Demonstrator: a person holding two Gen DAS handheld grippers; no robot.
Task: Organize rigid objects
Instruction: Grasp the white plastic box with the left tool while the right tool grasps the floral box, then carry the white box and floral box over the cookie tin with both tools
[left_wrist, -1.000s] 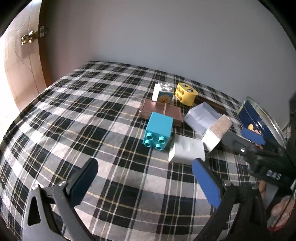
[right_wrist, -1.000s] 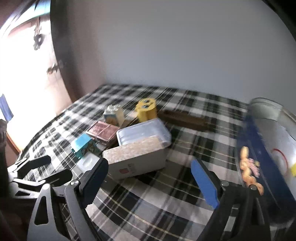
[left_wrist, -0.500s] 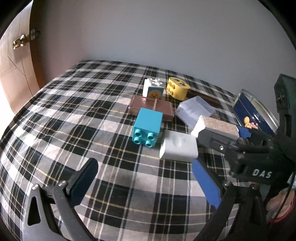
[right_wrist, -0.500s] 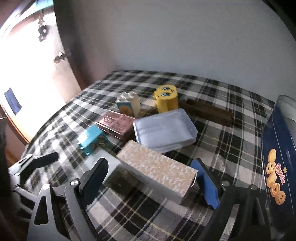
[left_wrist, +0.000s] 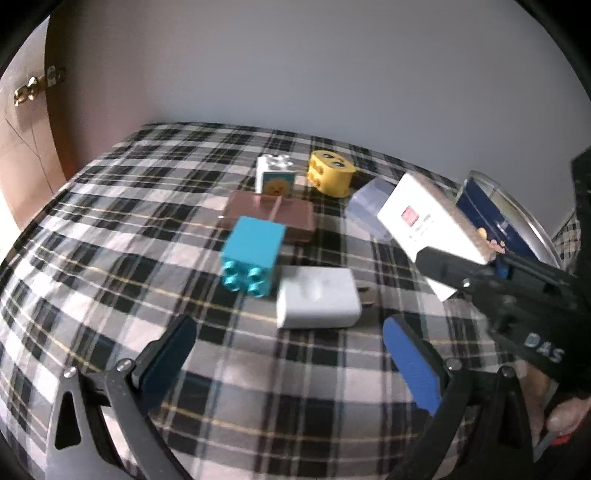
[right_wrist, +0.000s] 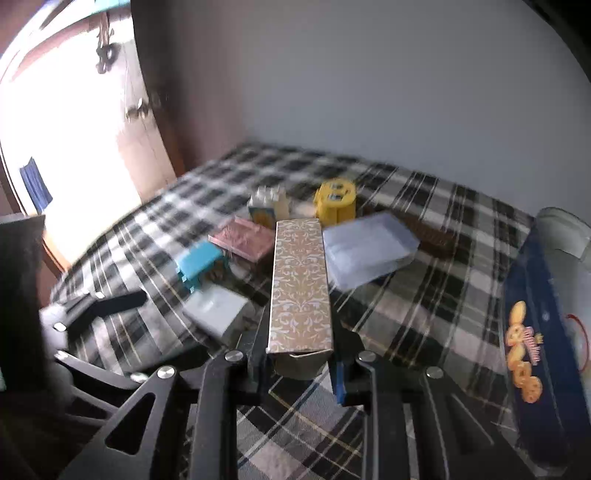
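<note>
- Carton (right_wrist: 301, 284), long, with a gold-and-white scroll pattern, sits clamped at its near end in the right gripper (right_wrist: 301, 363), whose jaws have just closed on it; it points away toward the far wall.
- From the left wrist view the carton (left_wrist: 424, 225) shows a white face with a small red mark and lines of print too blurred to read; it is tilted, clear of the plaid cloth (left_wrist: 147, 229).
- Right gripper's body carries the letters "DAS" in the left view.
- Left gripper (left_wrist: 288, 354) stands wide apart with nothing between its blue pads, low over the cloth, near the charger.
- White charger (left_wrist: 317, 297) lies just left of the carton, its prongs pointing right.
- Teal brick (left_wrist: 253, 256) touches the charger's far-left corner, studs facing the camera.
- Brown flat box (left_wrist: 269, 218) lies just behind the brick.
- White brick (left_wrist: 275, 179) with a round orange picture stands beyond the brown box; a yellow block (left_wrist: 330, 175) with cartoon eyes is to its right.
- Clear plastic box (right_wrist: 369, 251) rests just right of the carton.
- Blue tin (right_wrist: 535, 332) with cookie pictures stands at the far right; its script is unreadable.
</note>
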